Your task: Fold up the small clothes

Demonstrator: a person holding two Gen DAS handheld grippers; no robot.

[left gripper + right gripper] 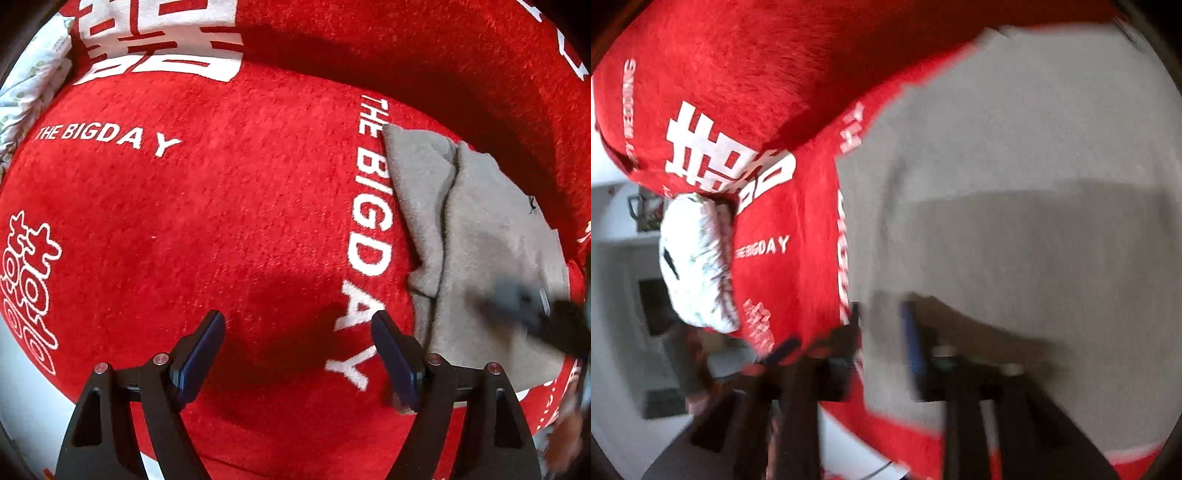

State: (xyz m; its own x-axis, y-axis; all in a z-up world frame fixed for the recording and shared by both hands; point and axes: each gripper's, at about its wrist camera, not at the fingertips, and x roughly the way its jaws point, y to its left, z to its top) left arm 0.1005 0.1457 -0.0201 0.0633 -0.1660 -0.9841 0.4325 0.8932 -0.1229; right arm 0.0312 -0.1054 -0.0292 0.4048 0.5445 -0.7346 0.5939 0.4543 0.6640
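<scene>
Grey garment [476, 236]: long axis running away from the left tongs [298, 354], spread, empty, beside it; right tongs [882, 332] nearer, over it, blurred, grip unclear.

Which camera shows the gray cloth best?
The left wrist view: the gray cloth is sharp there, with its folded edges lying on the red blanket. The right wrist view shows the gray cloth up close but blurred, filling much of the picture.
</scene>
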